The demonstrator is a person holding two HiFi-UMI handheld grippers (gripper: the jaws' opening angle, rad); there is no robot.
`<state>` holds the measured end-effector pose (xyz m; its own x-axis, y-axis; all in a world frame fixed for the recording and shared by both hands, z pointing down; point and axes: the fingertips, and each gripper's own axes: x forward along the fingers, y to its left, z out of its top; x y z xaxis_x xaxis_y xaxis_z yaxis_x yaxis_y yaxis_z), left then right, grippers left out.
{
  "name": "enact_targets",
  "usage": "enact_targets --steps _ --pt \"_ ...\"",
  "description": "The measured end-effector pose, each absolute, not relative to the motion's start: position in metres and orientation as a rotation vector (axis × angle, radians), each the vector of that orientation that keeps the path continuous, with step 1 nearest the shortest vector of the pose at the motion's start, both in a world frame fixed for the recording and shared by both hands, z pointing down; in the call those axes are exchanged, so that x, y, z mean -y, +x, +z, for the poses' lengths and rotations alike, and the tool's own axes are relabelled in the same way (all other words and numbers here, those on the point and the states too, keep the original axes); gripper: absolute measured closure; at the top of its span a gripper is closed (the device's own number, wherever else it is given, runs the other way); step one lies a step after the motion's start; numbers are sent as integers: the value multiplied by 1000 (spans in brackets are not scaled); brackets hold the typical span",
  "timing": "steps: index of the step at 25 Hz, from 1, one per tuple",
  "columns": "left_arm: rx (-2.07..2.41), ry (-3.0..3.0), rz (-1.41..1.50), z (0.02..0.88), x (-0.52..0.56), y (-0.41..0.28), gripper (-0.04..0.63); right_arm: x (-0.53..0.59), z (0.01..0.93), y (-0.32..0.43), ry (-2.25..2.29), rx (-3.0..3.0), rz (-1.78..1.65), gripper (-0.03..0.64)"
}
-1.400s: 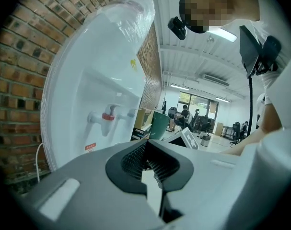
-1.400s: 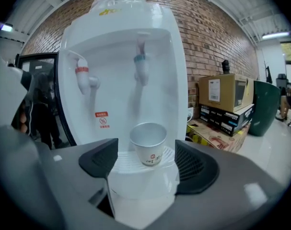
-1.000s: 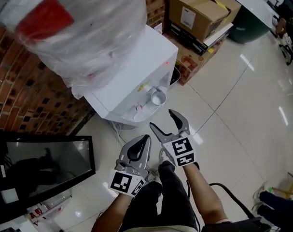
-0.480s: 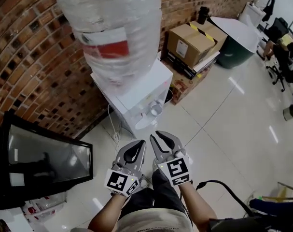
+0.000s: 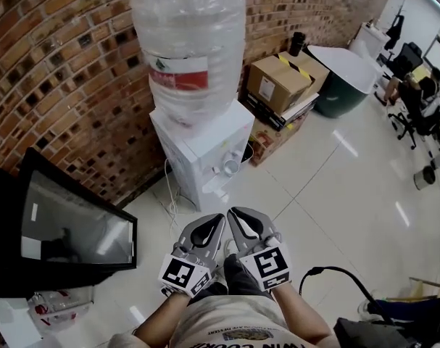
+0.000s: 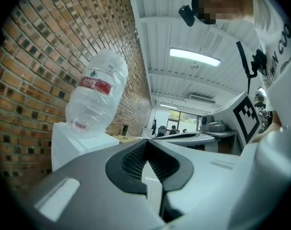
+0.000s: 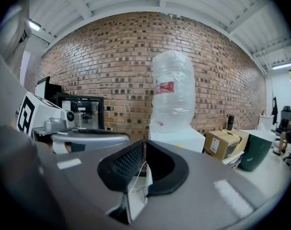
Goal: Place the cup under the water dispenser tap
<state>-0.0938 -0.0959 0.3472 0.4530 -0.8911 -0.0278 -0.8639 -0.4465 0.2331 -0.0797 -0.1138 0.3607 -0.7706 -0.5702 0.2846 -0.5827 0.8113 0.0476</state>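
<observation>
Cup [image 5: 231, 167] sits at water dispenser [image 5: 202, 143] front under taps, well apart from both grippers. Left gripper [image 5: 214, 222]: jaws shut, empty. Right gripper [image 5: 240, 216]: jaws just closing to shut, nothing between. Cup probably light, thin-walled, crushable: pinch mid-wall, gentle squeeze.

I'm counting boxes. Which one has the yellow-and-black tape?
The big brown box on top of the stack, right of the water dispenser. The smaller box underneath it shows no such tape.
</observation>
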Motion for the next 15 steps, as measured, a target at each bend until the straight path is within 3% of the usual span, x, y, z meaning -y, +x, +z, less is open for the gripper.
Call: enact_targets --steps 15 --pt "1530 2536 -278 318 29 -90 604 32 347 -59 858 2700 45 603"
